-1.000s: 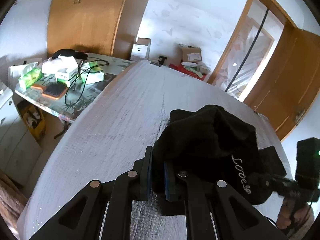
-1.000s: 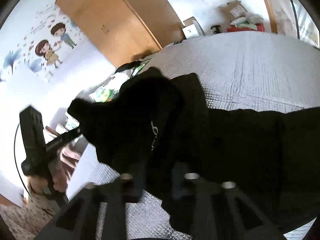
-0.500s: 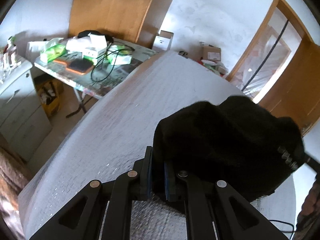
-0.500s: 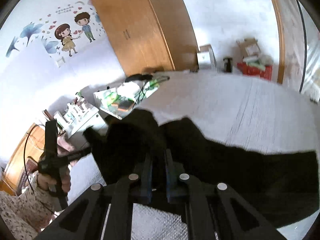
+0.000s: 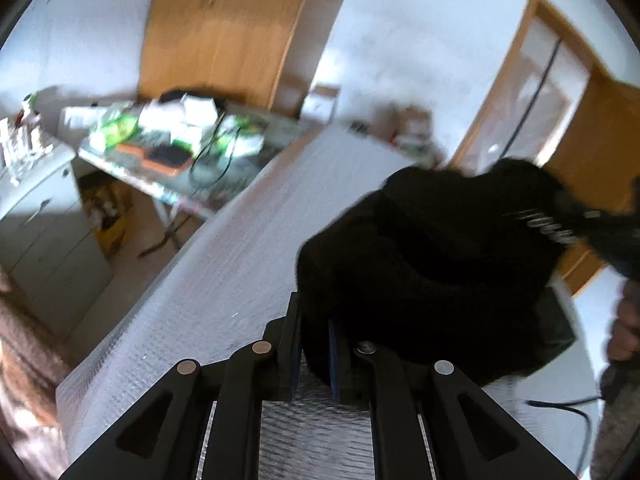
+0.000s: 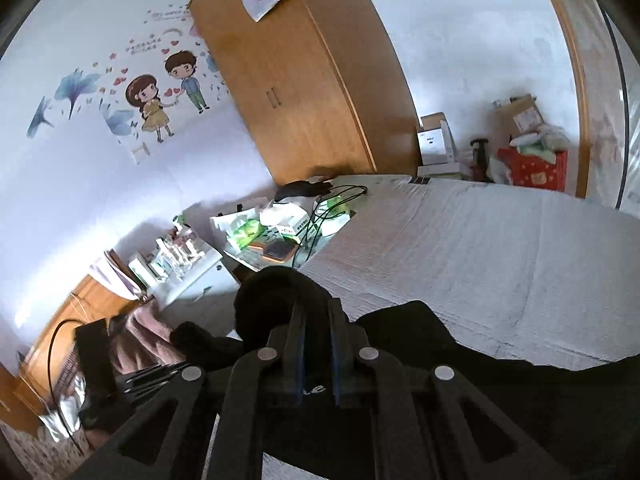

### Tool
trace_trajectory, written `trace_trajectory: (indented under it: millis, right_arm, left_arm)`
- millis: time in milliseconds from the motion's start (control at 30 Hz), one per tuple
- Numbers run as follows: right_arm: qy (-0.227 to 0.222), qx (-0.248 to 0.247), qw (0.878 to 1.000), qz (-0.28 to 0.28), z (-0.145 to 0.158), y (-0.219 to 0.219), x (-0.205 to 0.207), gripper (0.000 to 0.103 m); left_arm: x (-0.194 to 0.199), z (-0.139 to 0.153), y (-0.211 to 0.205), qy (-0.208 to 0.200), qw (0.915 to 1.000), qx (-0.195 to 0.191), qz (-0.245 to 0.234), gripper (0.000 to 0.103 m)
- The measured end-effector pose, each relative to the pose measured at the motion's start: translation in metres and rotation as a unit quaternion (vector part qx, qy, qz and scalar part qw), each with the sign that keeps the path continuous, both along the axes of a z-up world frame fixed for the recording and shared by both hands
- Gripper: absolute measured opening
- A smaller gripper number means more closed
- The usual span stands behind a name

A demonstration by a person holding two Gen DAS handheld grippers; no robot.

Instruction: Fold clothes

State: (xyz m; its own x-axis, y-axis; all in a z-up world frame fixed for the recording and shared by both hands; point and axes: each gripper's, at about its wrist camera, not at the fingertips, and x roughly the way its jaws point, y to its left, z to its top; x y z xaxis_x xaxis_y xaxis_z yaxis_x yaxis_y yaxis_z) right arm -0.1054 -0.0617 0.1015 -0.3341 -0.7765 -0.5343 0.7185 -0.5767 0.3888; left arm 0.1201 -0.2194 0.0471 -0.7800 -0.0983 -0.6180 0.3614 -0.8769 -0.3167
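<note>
Blurred desk clutter [image 5: 172, 136]

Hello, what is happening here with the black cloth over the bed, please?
A person is folding a black garment with two hand-held grippers. The left gripper is shut on one bunch of the fabric, and the right gripper is shut on another part. The garment is lifted and hangs between them above the bed, which has a pale quilted cover. No finished fold is visible yet. A cluttered table stands beside the bed.

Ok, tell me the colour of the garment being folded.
Black garment, with small pale lettering; clearest in the left wrist view.
</note>
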Motion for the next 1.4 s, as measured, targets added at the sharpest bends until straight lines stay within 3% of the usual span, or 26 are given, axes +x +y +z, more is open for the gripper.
trace_trajectory:
  millis: [133, 267, 433, 633, 700, 833, 1033, 1233, 1267, 1367, 1400]
  right_arm:
    - [-0.019, -0.004, 1.0, -0.003, -0.007, -0.001, -0.007, 0.01]
    - [-0.036, -0.012, 0.999, -0.003, -0.012, -0.003, -0.012, 0.01]
    - [-0.042, -0.019, 0.999, 0.011, -0.011, -0.012, -0.011, 0.01]
    - [-0.031, -0.029, 0.998, 0.042, 0.006, -0.026, 0.003, 0.01]
    - [-0.036, -0.03, 0.998, 0.048, 0.008, -0.028, 0.005, 0.01]
    - [-0.038, -0.026, 0.997, 0.055, 0.009, -0.03, 0.006, 0.01]
    - [-0.064, -0.033, 0.995, 0.063, 0.002, -0.031, 0.001, 0.01]
    - [-0.061, -0.032, 0.995, 0.077, 0.003, -0.029, 0.005, 0.011]
    - [-0.061, -0.032, 0.994, 0.079, 0.004, -0.027, 0.005, 0.011]
    - [-0.06, -0.026, 0.994, 0.085, 0.001, -0.022, 0.006, 0.011]
    - [-0.06, -0.022, 0.994, 0.086, -0.001, -0.02, 0.006, 0.012]
  left_arm:
    - [0.006, 0.018, 0.02, 0.024, 0.9983, -0.042, -0.031, 0.014]
    - [0.011, 0.028, 0.047, 0.035, 0.9914, -0.102, -0.074, 0.016]
    - [0.008, 0.032, 0.068, 0.039, 0.9884, -0.082, -0.121, 0.022]
    - [-0.032, 0.015, 0.096, 0.01, 0.9819, -0.069, -0.176, 0.023]
    - [-0.046, 0.007, 0.097, -0.007, 0.9831, -0.06, -0.173, 0.023]
    - [-0.057, 0.001, 0.106, -0.021, 0.9817, -0.086, -0.169, 0.023]
    - [-0.068, -0.008, 0.12, -0.04, 0.9775, -0.091, -0.186, 0.031]
    - [-0.086, -0.014, 0.11, -0.08, 0.9837, -0.1, -0.126, 0.035]
    - [-0.088, -0.014, 0.107, -0.083, 0.985, -0.09, -0.122, 0.034]
    - [-0.09, -0.009, 0.099, -0.069, 0.9881, -0.066, -0.121, 0.005]
    - [-0.089, -0.004, 0.096, -0.055, 0.9893, -0.053, -0.124, 0.004]
